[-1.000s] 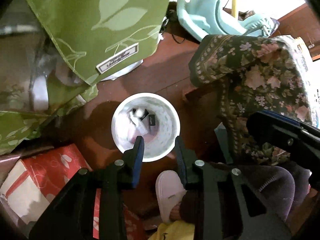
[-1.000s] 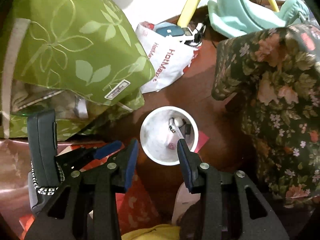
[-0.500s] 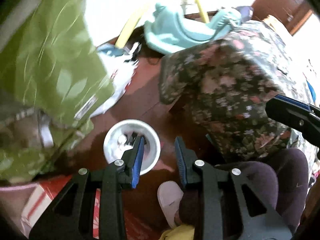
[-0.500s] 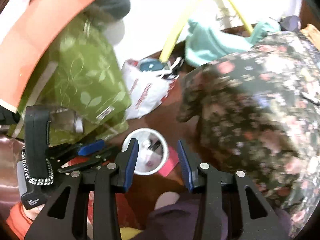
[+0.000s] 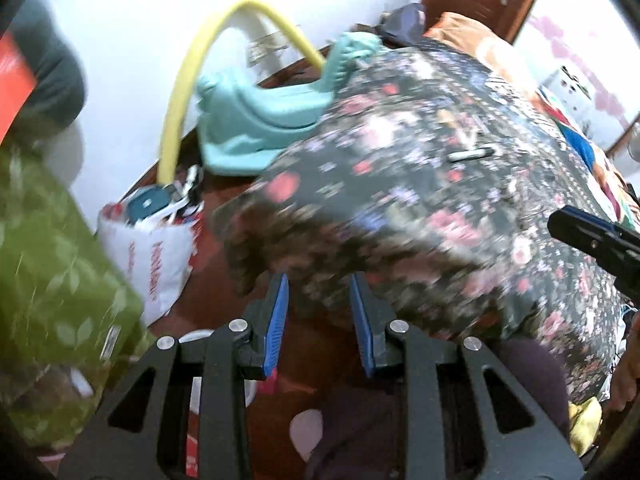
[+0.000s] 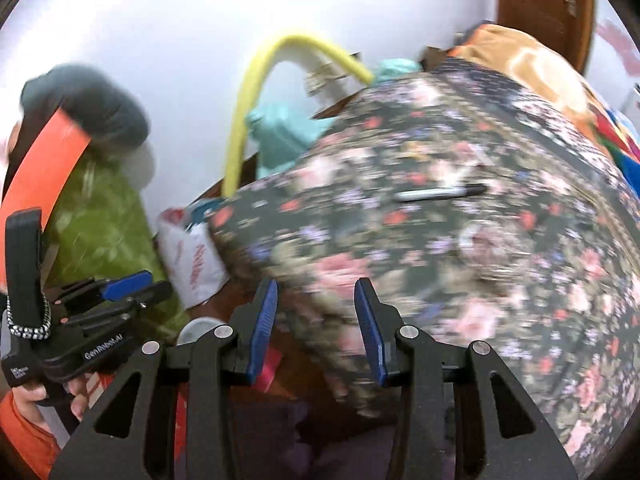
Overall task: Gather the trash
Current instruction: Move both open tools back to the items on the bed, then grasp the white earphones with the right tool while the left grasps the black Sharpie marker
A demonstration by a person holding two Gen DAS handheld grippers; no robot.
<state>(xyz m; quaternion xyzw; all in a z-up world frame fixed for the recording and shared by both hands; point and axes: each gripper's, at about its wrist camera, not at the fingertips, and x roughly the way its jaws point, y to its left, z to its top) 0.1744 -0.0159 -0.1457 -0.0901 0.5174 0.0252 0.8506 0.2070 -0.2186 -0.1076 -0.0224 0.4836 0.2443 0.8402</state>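
Left wrist view: I am holding my left gripper [image 5: 320, 322] over the edge of the floral bedspread [image 5: 440, 200], its blue pads standing a narrow way apart with nothing between them. Everything is smeared by motion blur. A pen-like stick [image 5: 470, 155] is lying on top of the bedspread, well beyond my fingertips. The white trash bin [image 5: 196, 336] is showing only as a sliver of rim, down beside the bedspread's hanging corner and mostly hidden behind my left finger; I cannot tell what is lying in it. A white shopping bag [image 5: 160, 256] with red lettering is sitting on the floor just beside that same corner, a teal plastic seat [image 5: 256, 120] and a yellow hose [image 5: 180, 96] are standing behind the bedspread against the wall, and green leaf-print cloth [image 5: 48, 264] is hanging beyond the bag.

In the right wrist view my right gripper [image 6: 316, 322] is likewise hanging over the bedspread's near edge, pads slightly parted and gripping nothing. The bin rim is peeking out beside its left finger.
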